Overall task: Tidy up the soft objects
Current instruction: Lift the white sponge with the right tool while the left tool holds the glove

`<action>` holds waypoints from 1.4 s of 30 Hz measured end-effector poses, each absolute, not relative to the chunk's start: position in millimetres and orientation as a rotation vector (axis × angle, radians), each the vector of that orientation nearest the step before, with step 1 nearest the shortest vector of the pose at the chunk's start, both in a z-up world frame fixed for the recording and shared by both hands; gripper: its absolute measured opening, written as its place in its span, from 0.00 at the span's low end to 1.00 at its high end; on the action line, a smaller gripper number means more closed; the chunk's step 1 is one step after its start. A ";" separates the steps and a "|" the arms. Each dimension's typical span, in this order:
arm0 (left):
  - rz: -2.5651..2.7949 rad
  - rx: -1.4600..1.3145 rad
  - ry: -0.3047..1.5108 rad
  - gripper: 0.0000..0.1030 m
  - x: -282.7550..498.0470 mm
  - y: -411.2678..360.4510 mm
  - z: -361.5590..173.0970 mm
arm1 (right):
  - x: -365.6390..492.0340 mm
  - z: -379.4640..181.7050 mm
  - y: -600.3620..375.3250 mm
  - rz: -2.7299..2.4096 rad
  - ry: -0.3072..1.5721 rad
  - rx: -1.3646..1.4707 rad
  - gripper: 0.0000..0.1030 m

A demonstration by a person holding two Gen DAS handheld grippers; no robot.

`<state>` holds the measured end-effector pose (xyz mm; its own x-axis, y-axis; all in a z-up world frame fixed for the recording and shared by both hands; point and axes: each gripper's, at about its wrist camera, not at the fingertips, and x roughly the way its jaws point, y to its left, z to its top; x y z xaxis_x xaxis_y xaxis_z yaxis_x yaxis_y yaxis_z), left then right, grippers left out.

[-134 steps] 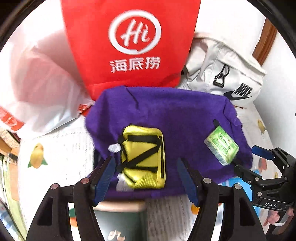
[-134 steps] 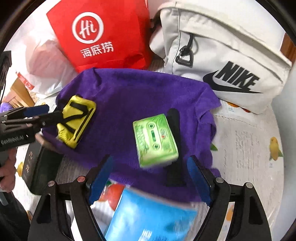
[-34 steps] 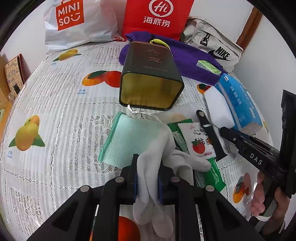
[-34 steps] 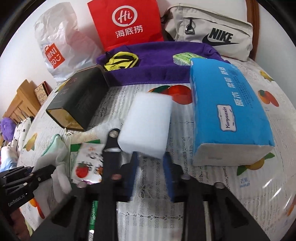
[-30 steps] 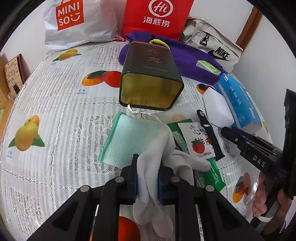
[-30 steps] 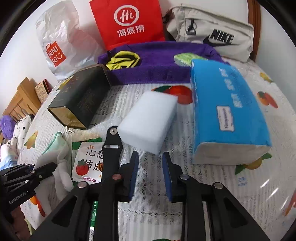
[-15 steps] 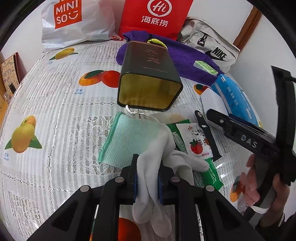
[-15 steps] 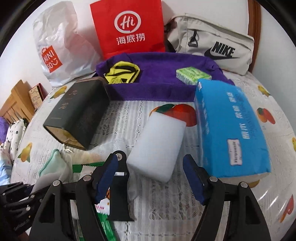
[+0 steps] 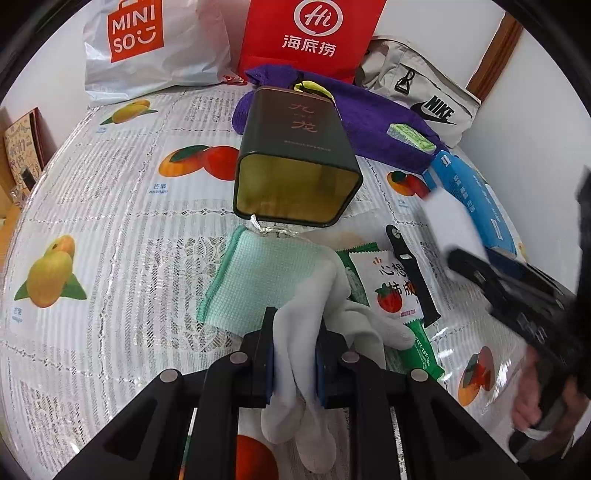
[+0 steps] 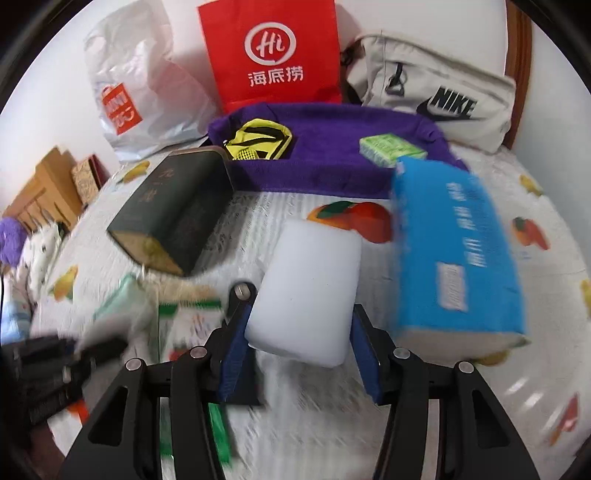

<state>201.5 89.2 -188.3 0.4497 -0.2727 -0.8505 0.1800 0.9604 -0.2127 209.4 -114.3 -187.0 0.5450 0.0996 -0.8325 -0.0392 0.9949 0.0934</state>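
Surface: a white lace tablecloth printed with mangoes and oranges covers the whole top.
Room: a white wall and a brown wooden post stand at 1 o'clock in the left wrist view.
Bags: a white MINISO bag at 11 o'clock, a red bag at 12, a beige Nike bag at 1.
Container: a dark green tin lies on its side, its open mouth facing the camera; nothing shows inside.
Purple cloth: it carries a yellow pouch and a green packet.
Left gripper: clamped on a white glove beside a mint cloth.
Right gripper: jaws have just been closing, and both pads now touch the white sponge, left of the blue tissue pack.
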 end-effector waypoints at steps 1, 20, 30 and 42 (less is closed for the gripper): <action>-0.277 -0.091 1.069 0.16 200.5 89.0 -188.1 | 198.3 -184.5 -119.2 0.090 0.998 0.047 0.52; -0.175 0.043 1.083 0.59 146.6 73.2 -189.6 | 109.0 -202.8 -193.1 0.109 1.052 0.050 0.74; -0.139 0.102 1.062 0.53 156.4 66.8 -197.9 | 135.1 -213.0 -189.5 0.100 1.036 0.033 0.48; -0.140 0.011 1.045 0.28 162.7 71.7 -194.6 | 126.2 -218.2 -202.2 0.085 1.039 0.036 0.49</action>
<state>162.7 71.7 -194.6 0.4935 -0.1100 -0.8628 0.1207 0.9910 -0.0573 126.2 -202.2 -218.2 0.5045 0.0873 -0.8590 -0.0532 0.9961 0.0700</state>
